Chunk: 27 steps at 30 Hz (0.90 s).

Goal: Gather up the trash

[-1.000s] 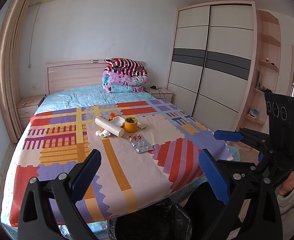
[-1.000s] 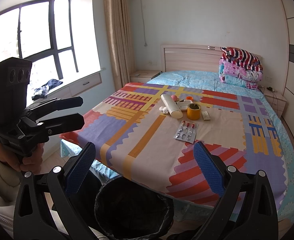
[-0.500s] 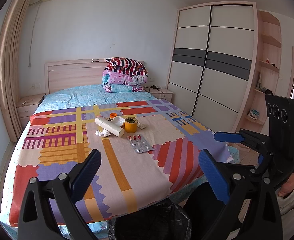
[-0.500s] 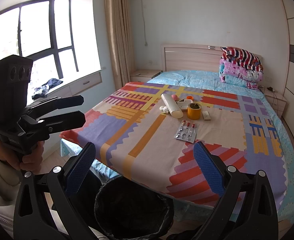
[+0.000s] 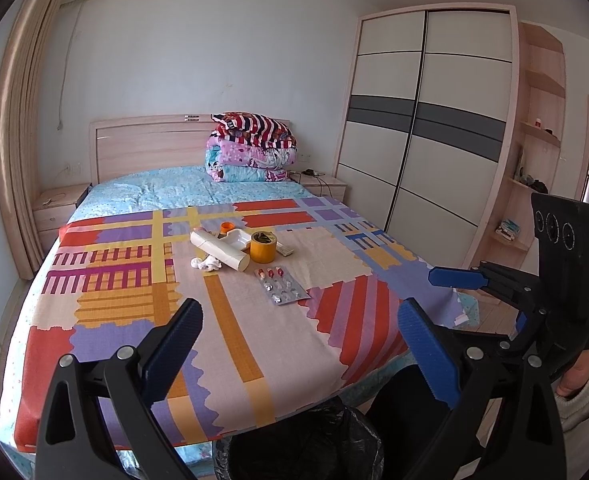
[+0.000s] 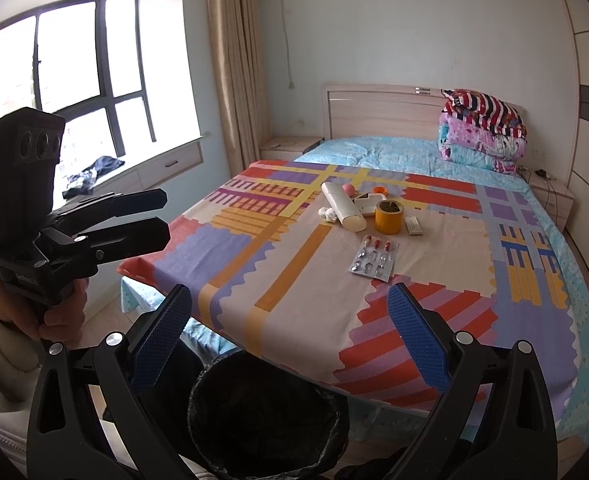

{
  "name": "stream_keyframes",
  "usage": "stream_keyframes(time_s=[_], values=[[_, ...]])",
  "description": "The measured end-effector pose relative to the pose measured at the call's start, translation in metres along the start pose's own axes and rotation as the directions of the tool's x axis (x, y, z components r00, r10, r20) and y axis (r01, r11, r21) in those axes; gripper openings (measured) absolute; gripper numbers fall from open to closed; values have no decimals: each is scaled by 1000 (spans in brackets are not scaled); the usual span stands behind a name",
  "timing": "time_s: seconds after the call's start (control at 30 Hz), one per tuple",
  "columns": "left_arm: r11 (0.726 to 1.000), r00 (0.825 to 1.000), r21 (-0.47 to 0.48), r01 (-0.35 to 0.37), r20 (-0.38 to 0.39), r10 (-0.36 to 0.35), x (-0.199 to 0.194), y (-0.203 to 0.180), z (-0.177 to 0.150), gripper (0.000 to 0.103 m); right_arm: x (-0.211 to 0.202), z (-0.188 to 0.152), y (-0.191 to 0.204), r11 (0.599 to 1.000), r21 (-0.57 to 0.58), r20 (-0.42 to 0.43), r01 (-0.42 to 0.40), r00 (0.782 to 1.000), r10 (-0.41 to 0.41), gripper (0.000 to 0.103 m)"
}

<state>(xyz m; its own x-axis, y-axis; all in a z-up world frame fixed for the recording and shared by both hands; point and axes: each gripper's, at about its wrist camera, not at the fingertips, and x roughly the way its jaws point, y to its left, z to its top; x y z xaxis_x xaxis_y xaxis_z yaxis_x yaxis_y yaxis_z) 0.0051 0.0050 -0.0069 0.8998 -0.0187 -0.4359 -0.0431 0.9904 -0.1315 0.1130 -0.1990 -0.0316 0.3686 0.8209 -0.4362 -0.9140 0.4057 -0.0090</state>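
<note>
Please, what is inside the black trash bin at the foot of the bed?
The trash bin shows only its black bag liner; no item is visible inside. Its bottom is dark, and the near part is out of frame, so something small there cannot be excluded.

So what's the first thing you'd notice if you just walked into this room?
Probably the bright patchwork sheet spread over the bed, with a little heap of trash in its middle: a white tube, a yellow tape roll and a pill pack. Next, the striped folded quilts stacked by the headboard, and the black-lined bin at the bed's foot, between the open right tongs.
</note>
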Motion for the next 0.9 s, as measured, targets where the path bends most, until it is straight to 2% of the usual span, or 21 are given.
stream_keyframes(time_s=[0.6,0.9], values=[[1000,1000,-22,-4,-20,3,21,20,10,95,28,7,-15,1000,0,-27,30,999,-30,99],[999,993,-48,4,-116,-9,77,47,31,95,60,14,-32,999,14,-40,50,998,-49,99]])
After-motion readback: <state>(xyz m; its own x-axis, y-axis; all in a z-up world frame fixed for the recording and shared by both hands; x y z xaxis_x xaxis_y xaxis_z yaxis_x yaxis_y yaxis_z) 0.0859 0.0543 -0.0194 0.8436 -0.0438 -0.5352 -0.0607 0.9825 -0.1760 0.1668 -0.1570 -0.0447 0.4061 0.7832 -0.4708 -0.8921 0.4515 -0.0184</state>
